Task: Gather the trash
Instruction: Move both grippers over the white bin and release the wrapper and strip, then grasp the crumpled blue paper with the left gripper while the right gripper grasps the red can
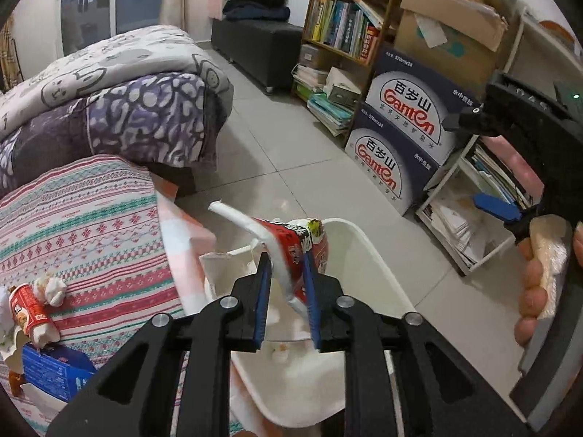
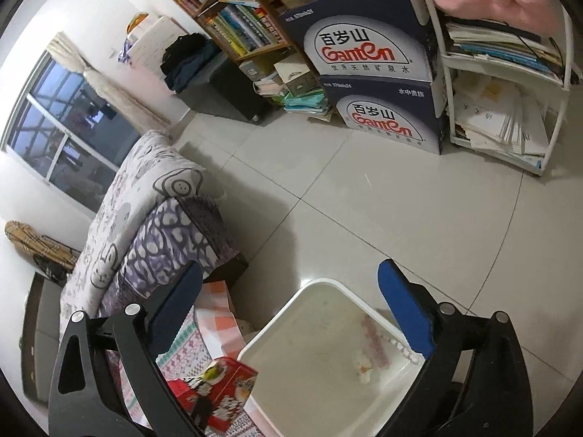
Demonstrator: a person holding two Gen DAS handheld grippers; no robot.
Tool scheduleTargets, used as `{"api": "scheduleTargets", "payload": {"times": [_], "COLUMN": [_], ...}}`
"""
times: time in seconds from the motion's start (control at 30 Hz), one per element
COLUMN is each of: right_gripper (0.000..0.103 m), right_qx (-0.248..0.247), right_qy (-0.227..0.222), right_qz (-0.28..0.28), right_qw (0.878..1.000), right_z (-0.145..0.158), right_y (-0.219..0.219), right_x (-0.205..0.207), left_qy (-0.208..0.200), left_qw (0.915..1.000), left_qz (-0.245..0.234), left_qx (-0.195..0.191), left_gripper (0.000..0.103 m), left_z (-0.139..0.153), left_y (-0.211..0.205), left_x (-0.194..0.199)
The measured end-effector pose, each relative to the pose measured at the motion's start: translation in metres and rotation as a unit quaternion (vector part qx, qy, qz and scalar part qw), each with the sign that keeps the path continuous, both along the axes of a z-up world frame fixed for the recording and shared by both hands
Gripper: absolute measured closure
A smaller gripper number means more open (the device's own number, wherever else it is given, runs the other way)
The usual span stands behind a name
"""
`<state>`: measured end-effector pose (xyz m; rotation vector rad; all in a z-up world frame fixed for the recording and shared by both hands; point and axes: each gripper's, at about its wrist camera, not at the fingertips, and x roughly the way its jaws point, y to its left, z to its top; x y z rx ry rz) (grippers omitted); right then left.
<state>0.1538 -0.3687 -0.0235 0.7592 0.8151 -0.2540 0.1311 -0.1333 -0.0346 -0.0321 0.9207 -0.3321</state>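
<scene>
Left hand-held gripper (image 1: pixel 288 284) clenched on a crushed red-and-white wrapper (image 1: pixel 291 251), held over the near rim of the white bin (image 1: pixel 368 251). Right hand-held gripper (image 2: pixel 291 302) released, nothing between its fingers, above the bin's far side. Floor (image 2: pixel 364 189) beyond the bin is open. More trash at the striped cover's (image 1: pixel 91 211) left edge: paper cup (image 1: pixel 31 313), tissue wad (image 1: pixel 51 287), blue box (image 1: pixel 51 371) cut off by the frame. Bin contents hard to make out.

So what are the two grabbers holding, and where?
The left gripper pinches a crushed red-and-white paper cup by its flattened side wall, above the white bin. The right gripper is open, holding nothing.
</scene>
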Motion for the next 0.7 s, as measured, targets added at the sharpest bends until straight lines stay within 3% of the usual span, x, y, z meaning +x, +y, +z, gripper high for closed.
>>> {"api": "scheduleTargets", "payload": {"times": [0.07, 0.13, 0.43, 0.7], "right_gripper": [0.010, 0.010, 0.010, 0.007], "right_qx": [0.004, 0.003, -0.014, -0.051], "right_qy": [0.000, 0.001, 0.007, 0.019], "right_qz": [0.001, 0.005, 0.030, 0.073], "right_qw": [1.000, 1.000, 0.999, 0.996], "right_z": [-0.001, -0.001, -0.003, -0.005], "right_y": [-0.001, -0.001, 0.019, 0.064], "right_x": [0.001, 0.002, 0.008, 0.015], "left_qy": [0.006, 0.018, 0.012, -0.001], "left_qw": [1.0000, 0.9998, 0.9997, 0.9978], "left_qz": [0.002, 0.002, 0.018, 0.045], "left_qx": [0.007, 0.003, 0.011, 0.048], "left_gripper": [0.070, 0.048, 0.042, 0.031], "left_z": [-0.004, -0.006, -0.002, 0.000], "left_y": [-0.006, -0.005, 0.020, 0.060], "left_x": [0.005, 0.010, 0.010, 0.001]}}
